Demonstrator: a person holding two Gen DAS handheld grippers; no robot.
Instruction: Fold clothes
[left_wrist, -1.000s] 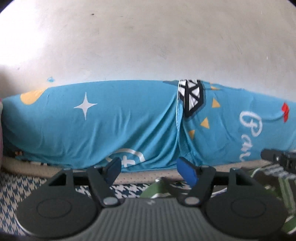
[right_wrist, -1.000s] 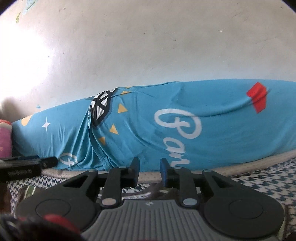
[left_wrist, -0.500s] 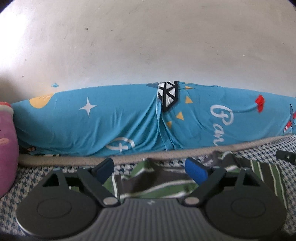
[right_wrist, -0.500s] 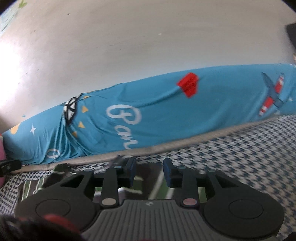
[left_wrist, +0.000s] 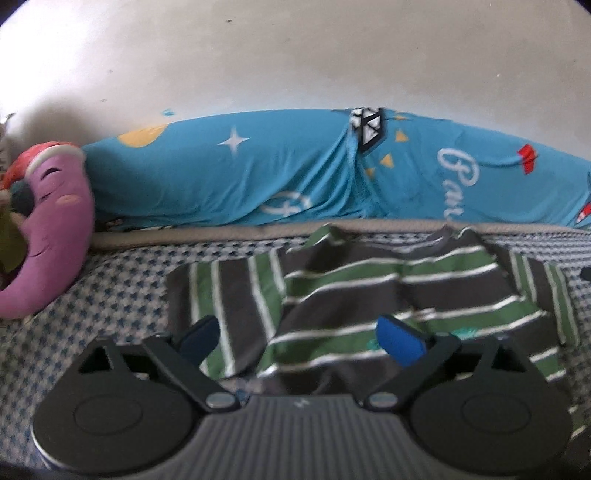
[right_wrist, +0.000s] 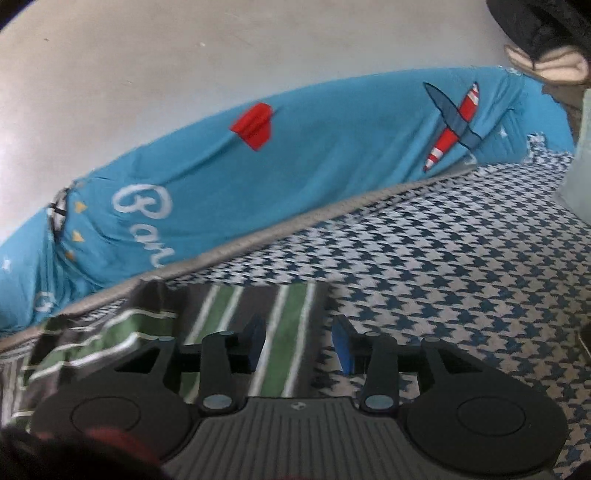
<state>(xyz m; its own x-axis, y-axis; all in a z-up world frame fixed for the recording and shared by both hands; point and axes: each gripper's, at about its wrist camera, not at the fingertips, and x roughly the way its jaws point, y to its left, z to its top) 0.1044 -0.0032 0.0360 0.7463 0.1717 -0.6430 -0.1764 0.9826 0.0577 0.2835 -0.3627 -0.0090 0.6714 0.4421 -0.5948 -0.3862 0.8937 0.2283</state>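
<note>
A grey, green and white striped shirt (left_wrist: 388, 288) lies spread on the houndstooth bed cover (left_wrist: 122, 280), its collar toward the wall. My left gripper (left_wrist: 299, 339) hovers open over the shirt's near left part, with nothing between its blue pads. In the right wrist view the shirt's right sleeve (right_wrist: 266, 317) lies flat, its edge running between the fingers. My right gripper (right_wrist: 299, 343) is open above that sleeve edge, the left pad over stripes and the right pad over the bed cover (right_wrist: 461, 277).
A long blue printed bolster (left_wrist: 280, 173) lies along the white wall behind the shirt, also in the right wrist view (right_wrist: 295, 158). A purple plush toy (left_wrist: 51, 229) sits at the far left. Dark and beige items (right_wrist: 543, 48) sit at the upper right.
Both grippers pulled back and tilted down from the bolster, bringing the striped shirt into view. The right gripper went from nearly shut to open; the left stayed open.
</note>
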